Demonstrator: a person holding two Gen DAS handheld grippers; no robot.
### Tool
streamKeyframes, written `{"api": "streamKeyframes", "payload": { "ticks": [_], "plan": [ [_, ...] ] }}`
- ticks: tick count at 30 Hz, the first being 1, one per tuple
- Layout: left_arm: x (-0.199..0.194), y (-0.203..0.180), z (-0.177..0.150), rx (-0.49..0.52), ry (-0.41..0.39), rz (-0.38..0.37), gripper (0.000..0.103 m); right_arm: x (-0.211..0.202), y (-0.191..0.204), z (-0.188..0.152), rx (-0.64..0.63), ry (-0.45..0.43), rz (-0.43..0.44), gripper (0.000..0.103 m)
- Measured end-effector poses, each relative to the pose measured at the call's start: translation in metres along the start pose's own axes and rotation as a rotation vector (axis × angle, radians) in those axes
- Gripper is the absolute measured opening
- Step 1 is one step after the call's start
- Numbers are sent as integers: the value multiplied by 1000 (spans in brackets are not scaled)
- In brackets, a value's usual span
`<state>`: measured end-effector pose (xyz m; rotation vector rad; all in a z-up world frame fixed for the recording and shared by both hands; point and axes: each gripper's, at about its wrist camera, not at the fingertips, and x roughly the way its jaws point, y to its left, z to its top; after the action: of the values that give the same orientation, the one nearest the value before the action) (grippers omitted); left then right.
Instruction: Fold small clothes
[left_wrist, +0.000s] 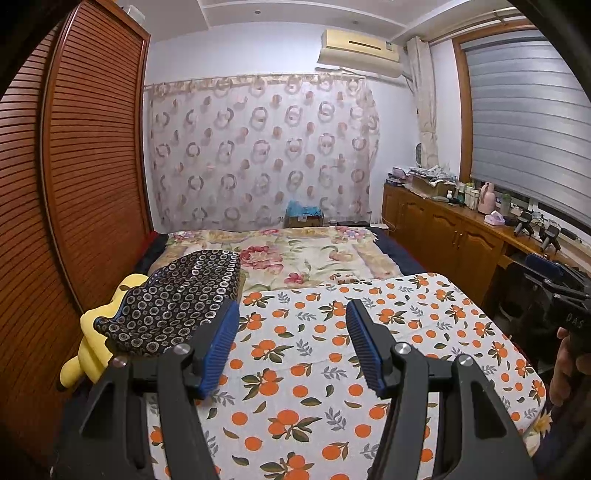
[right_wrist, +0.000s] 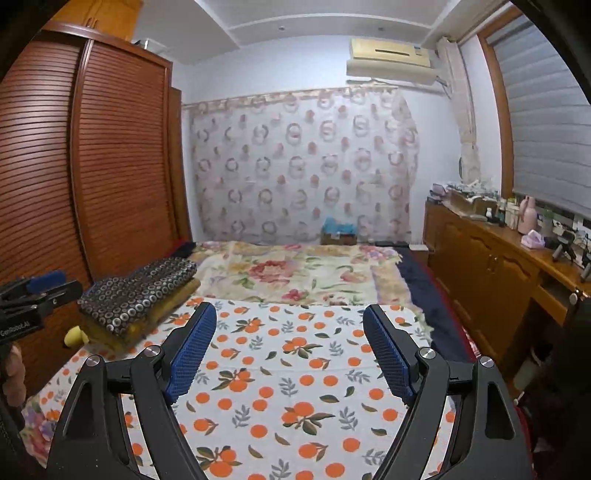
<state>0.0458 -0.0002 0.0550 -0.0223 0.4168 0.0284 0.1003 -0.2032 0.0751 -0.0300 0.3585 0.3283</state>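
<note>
Tongs on both sides, left tongs and right tongs, hover empty with jaws apart above the orange-print cloth on the bed, probably because the folded dark ring-patterned garment already rests stacked at its far-left corner.

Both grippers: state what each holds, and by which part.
Nothing is held. The left gripper and the right gripper have open, empty jaws above the orange-print cloth.
</note>
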Motion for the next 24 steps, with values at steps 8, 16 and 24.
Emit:
{"api": "streamKeyframes", "payload": {
  "ticks": [8,16,24],
  "plan": [
    [3,-1,-4,4,0,5,60,1,-5,-1,-1,-1,-7,84],
    [3,-1,-4,4,2,4,60,1,-5,0,-3,-2,-8,84],
    [2,-1,-4,4,1,4,60,1,-4,0,-3,-1,-8,84]
  ]
}}
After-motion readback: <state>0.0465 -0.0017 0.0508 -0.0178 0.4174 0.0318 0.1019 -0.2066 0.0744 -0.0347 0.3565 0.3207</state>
